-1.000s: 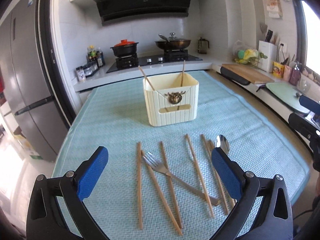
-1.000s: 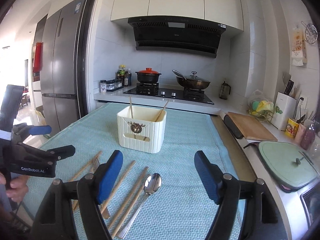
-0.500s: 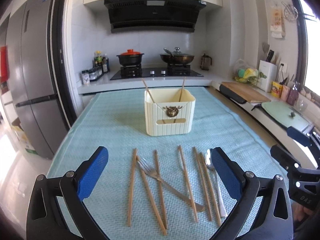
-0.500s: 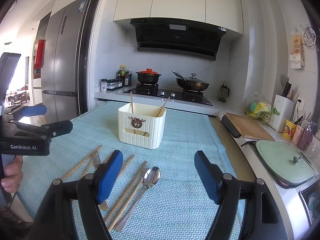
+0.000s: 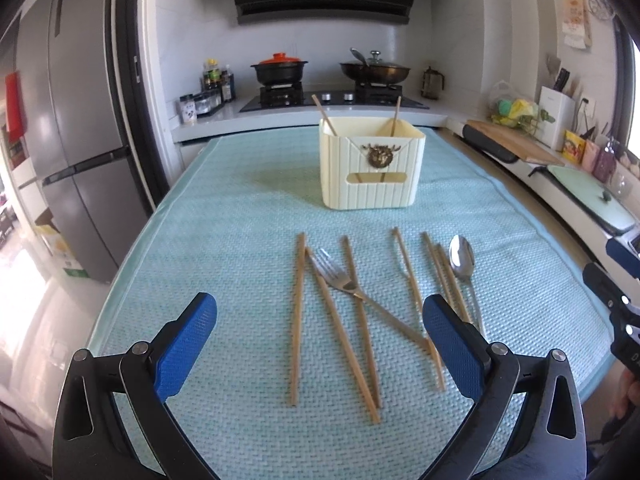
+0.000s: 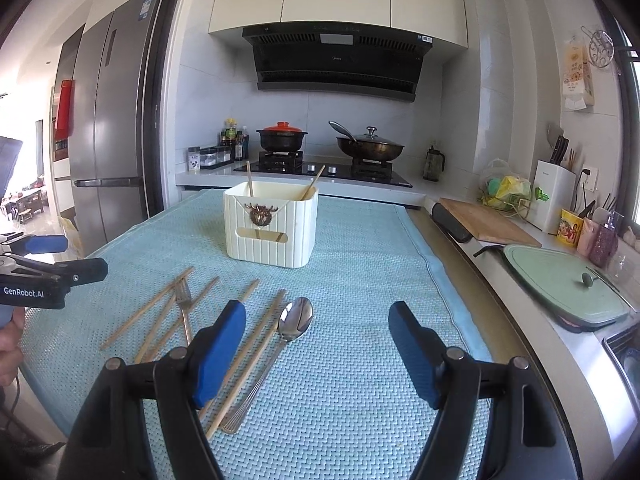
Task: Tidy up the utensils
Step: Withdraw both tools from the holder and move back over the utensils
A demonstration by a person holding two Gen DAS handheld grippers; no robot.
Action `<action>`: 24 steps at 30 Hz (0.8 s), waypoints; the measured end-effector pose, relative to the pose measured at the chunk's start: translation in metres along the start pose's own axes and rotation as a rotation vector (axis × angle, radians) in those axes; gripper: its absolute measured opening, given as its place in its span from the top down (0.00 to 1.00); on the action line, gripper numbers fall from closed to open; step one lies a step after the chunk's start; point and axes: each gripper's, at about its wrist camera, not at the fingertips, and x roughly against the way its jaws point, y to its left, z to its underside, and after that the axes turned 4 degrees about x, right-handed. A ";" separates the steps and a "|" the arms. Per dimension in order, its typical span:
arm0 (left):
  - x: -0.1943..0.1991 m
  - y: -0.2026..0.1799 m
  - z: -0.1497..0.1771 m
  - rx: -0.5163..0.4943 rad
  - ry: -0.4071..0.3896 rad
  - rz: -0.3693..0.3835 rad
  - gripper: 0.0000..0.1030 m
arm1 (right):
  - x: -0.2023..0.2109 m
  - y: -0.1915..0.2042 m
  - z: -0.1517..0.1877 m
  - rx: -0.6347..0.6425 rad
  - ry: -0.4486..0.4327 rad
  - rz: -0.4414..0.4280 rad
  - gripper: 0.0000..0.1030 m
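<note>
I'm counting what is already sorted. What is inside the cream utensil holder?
Two wooden chopsticks stick up out of the cream utensil holder, one leaning at each side. Its walls hide the bottom, so anything shorter lying inside cannot be seen.

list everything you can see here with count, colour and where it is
ribbed cream plastic utensil holder: 1, cream with a dark emblem, far middle of the mat
wooden chopsticks in the holder: 2, tan, leaning out of the top
loose wooden chopsticks: 7, tan, lying spread across the near mat
metal fork: 1, silver, lying across the chopsticks
metal spoon: 1, silver, right end of the row
woven light blue mat: 1, covers the table
black pot with orange lid: 1, left burner
dark wok with glass lid: 1, right burner
steel fridge: 1, grey, far left
wooden cutting board: 1, right counter
left gripper: blue pads, open, above the chopsticks
right gripper: blue pads, open, near the spoon
</note>
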 end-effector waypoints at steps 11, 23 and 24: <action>-0.015 0.008 0.010 -0.008 0.025 -0.061 0.00 | -0.007 0.003 0.011 0.000 0.053 -0.012 0.27; -0.040 0.052 0.011 0.113 0.091 -0.103 0.00 | -0.018 0.008 0.017 -0.005 0.100 -0.051 0.27; -0.043 0.055 0.013 0.119 0.102 -0.106 0.00 | -0.019 0.009 0.017 -0.005 0.102 -0.061 0.27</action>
